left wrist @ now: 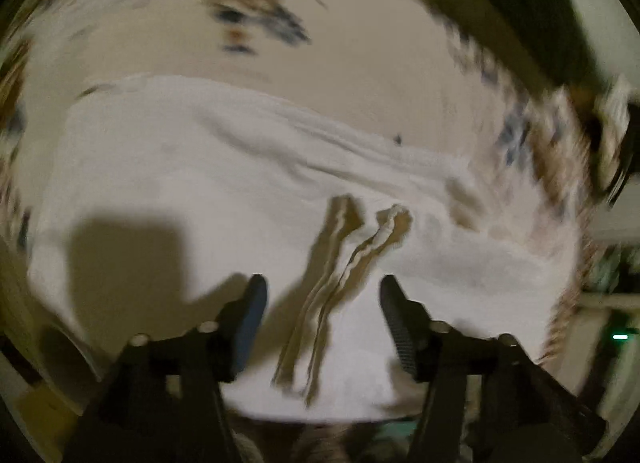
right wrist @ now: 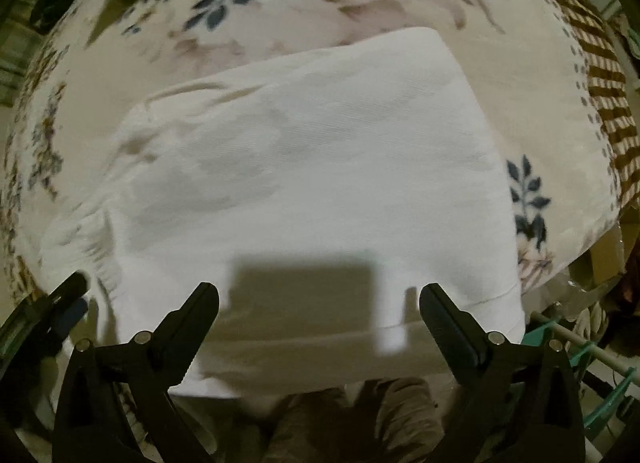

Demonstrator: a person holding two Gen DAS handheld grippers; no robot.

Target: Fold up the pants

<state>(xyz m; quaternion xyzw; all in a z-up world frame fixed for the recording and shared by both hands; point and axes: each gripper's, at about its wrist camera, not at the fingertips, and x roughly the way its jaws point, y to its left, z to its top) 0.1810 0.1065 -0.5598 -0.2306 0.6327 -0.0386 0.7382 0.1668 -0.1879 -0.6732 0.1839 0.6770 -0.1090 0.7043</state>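
Left wrist view, blurry: white pants lie flat on a floral blanket, waistband end nearest the camera, two drawstrings trailing loose on top of the fabric. Left gripper hangs above the waist area, jaws spread wide, nothing between them; the drawstrings pass under the gap and I can't tell whether the tips touch cloth. Next fold likely needs a pinch on the waistband edge. Best to tuck or catch the strings with it so they don't hang out of the fold, and take all layers, not just the top one.

Right wrist view, sharper: same white pants look already folded into a broad panel on the floral blanket, elastic waistband bunched at left, hem edge at lower right. Right gripper is wide open, holding nothing, poised over the near edge, its shadow on the fabric. The left gripper shows at the far left by the waistband. To fold cleanly, both claws should grab the near edge at matching corners and carry it over evenly.
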